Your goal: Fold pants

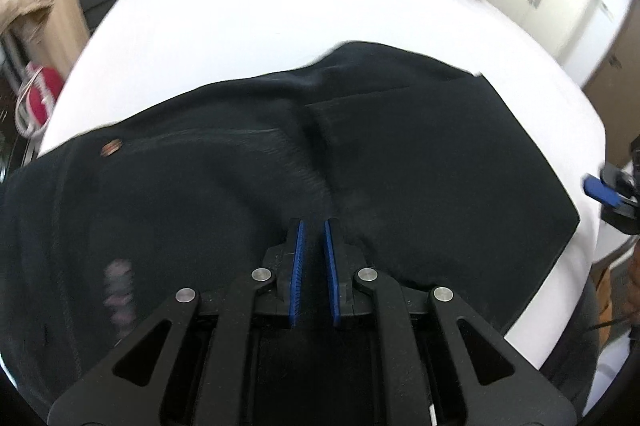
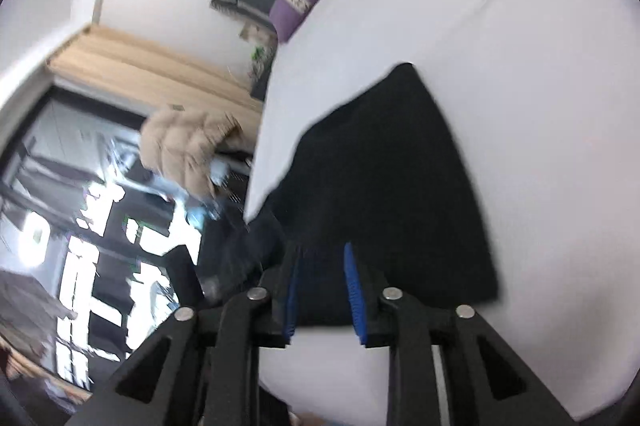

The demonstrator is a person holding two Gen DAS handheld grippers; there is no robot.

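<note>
Left gripper [image 1: 314,226] shut above pants [image 1: 400,146]

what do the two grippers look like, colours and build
Both look alike: the left gripper and right gripper are matte black plastic with two flat fingers faced in ribbed blue pads, angular linkage arms with triangular cut-outs, and round silver pivot pins. No cables, markings or sleeves are clearly visible.
</note>
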